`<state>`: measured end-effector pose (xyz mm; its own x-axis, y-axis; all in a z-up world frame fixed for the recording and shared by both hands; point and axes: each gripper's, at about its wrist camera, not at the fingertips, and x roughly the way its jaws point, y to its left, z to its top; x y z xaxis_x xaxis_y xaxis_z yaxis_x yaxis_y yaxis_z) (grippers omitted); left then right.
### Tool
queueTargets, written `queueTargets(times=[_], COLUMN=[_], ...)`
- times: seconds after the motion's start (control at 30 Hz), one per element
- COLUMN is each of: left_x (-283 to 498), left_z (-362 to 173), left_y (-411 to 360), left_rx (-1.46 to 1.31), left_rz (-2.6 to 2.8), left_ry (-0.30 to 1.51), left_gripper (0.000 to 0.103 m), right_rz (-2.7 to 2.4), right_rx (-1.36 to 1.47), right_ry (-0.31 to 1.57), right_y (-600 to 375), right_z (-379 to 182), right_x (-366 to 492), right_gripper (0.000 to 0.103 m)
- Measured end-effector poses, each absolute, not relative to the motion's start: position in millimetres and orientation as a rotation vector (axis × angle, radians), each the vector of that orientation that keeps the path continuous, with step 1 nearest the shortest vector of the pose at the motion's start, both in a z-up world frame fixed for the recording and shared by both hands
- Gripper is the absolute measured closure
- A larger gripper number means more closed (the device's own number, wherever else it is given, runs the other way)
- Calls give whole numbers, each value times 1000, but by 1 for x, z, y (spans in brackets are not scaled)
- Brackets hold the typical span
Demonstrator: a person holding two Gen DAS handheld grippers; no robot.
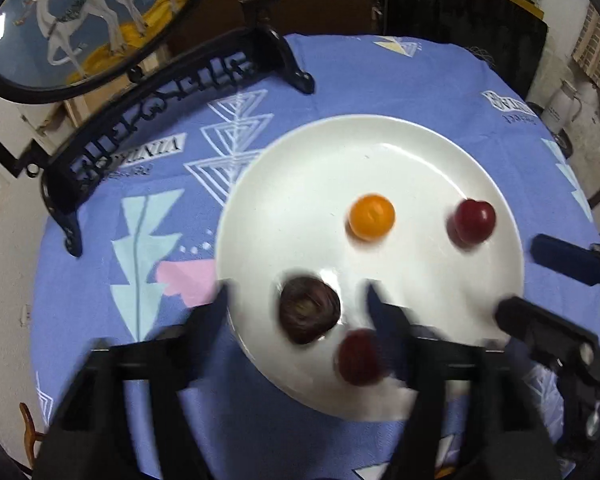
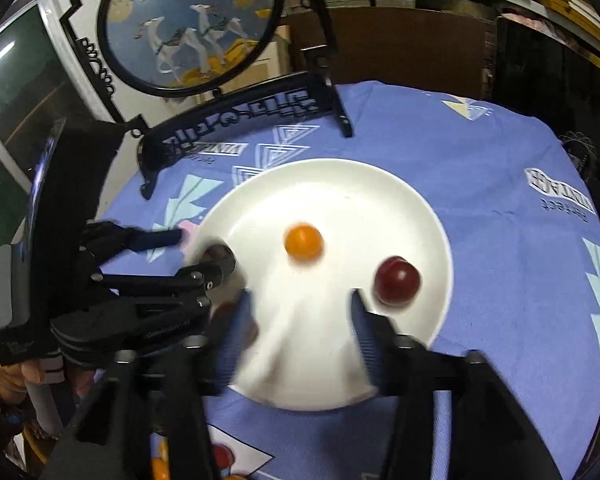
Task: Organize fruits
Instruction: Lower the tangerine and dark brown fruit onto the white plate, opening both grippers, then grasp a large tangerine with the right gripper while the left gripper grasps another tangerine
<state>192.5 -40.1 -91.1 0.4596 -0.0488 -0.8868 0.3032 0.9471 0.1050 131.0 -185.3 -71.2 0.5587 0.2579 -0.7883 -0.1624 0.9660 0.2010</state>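
Left claw (image 1: pixel 296 304) spread wide over the near part of the white plate (image 1: pixel 380 152), its fingers on either side of a dark, brownish-purple fruit (image 1: pixel 309 310) without touching it; nothing is gripped. A second dark red fruit (image 1: pixel 360 356) lies just beside the claw's right finger, close to the plate's near rim. Right claw (image 2: pixel 300 312) likewise released, its two blue-padded fingers apart above bare plate surface and holding nothing. An orange fruit (image 2: pixel 303 242) sits near the plate's centre, and a red plum-like fruit (image 2: pixel 397 281) rests just beyond the right finger, toward the plate's right edge. All the fruits seen lie on the plate. The plate stands on a counter covered by a blue patterned cloth (image 2: pixel 500 160); behind it is a black ornamental stand (image 2: pixel 236 120) carrying a round painted panel (image 2: pixel 188 20).
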Motion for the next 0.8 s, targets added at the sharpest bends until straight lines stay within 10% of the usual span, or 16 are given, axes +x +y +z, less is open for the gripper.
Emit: queueTargets(times=[0.8], left_x=[20], left_z=[-83], left_y=[17], left_rx=[238], left_rz=[-427], left_ry=[1128], left_gripper=[23], right_rz=[362], right_rx=[17], right_ry=[1211], right_y=[-181], right_z=[-136], right_x=[-76], right_gripper=[40])
